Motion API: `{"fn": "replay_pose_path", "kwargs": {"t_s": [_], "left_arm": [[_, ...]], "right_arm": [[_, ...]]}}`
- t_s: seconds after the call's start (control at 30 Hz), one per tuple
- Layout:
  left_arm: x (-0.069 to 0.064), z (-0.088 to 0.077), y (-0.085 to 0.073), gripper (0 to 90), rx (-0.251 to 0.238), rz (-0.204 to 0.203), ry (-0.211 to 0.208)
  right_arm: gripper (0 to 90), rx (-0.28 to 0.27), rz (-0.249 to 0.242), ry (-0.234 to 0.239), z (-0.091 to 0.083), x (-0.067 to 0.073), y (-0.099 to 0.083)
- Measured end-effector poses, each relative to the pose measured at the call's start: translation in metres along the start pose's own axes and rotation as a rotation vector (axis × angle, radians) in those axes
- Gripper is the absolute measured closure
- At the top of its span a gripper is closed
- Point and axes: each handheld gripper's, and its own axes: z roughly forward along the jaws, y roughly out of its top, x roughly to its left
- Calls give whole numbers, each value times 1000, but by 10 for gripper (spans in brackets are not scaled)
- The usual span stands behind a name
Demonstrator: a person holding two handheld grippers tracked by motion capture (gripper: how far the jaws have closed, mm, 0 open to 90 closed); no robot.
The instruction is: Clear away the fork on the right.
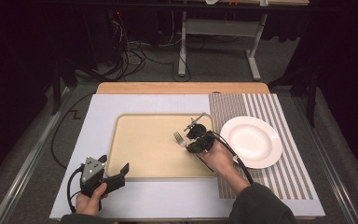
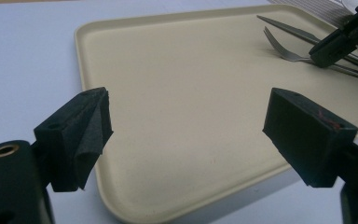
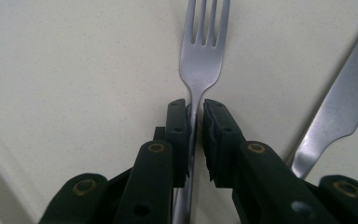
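Between the two black jaws of the right gripper (image 3: pixel 195 122) lies the neck of a silver metal fork (image 3: pixel 202 56). The left pad seems to touch the handle, while a thin gap shows at the right pad, so the grip looks loosened and I cannot tell if the fork is really clamped. Its tines point away from the gripper, and it rests on the flat beige plastic tray (image 1: pixel 140 144), near the tray's right side. Just beside the fork, on the same tray, lies a silver metal knife (image 3: pixel 345 107). In the high view the right hand (image 1: pixel 221 156) reaches over the tray's right edge, with the forearm coming up from below. A round white plate (image 1: pixel 251 141) stands to the right on a striped mat (image 1: pixel 284 172). At the tray's near left corner the left gripper (image 2: pixel 186 126) is held level and low, its jaws spread wide apart with nothing between them.
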Motion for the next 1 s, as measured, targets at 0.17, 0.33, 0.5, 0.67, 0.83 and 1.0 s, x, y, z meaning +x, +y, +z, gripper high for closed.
{"fn": "replay_pose_path", "kwargs": {"t_s": [0.17, 0.33, 0.5, 0.67, 0.83, 1.0], "left_arm": [[0, 0, 0, 159, 0, 0, 0], [0, 0, 0, 159, 0, 0, 0], [0, 0, 0, 159, 1, 2, -1], [0, 0, 0, 159, 1, 1, 0], [0, 0, 0, 159, 0, 1, 0], [0, 0, 0, 159, 0, 0, -1]], "right_arm": [[810, -3, -1, -25, 0, -2, 0], [811, -7, 9, -50, 0, -5, 0], [812, -14, 20, -72, 1, -8, 0], [812, -26, 26, -87, 1, -13, 1], [811, -36, 27, -104, 2, -17, 1], [811, -47, 46, -118, 2, -21, 0]]}}
